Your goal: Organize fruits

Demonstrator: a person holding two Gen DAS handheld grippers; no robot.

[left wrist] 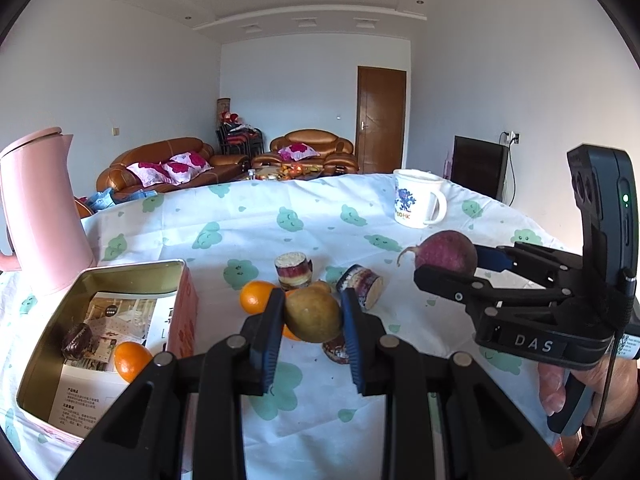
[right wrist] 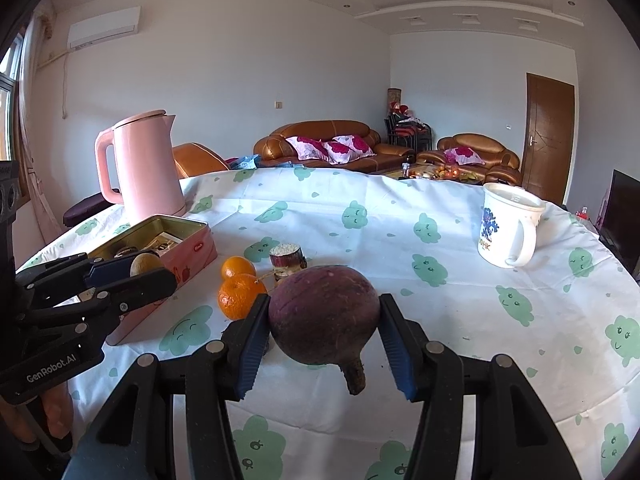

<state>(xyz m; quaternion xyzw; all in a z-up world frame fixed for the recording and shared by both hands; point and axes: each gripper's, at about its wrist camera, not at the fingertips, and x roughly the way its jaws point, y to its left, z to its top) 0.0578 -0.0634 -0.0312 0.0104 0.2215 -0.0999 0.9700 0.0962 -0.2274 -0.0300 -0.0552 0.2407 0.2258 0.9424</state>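
My left gripper (left wrist: 310, 314) is shut on a brown-green pear (left wrist: 313, 314), held above the cloth to the right of the pink tin box (left wrist: 182, 304). The box holds an orange (left wrist: 131, 360) and a dark round fruit (left wrist: 77, 341). My right gripper (right wrist: 323, 320) is shut on a purple round radish (right wrist: 324, 316); it also shows in the left wrist view (left wrist: 446, 250). Two oranges (right wrist: 239, 294) and several cut sugarcane pieces (left wrist: 294, 271) lie on the cloth between the grippers. In the right wrist view the left gripper (right wrist: 140, 270) holds the pear by the box.
A pink kettle (right wrist: 146, 168) stands behind the tin box at the left. A white mug (right wrist: 508, 226) stands at the far right. The round table has a white cloth with green prints (right wrist: 360, 216). Sofas and a door lie beyond.
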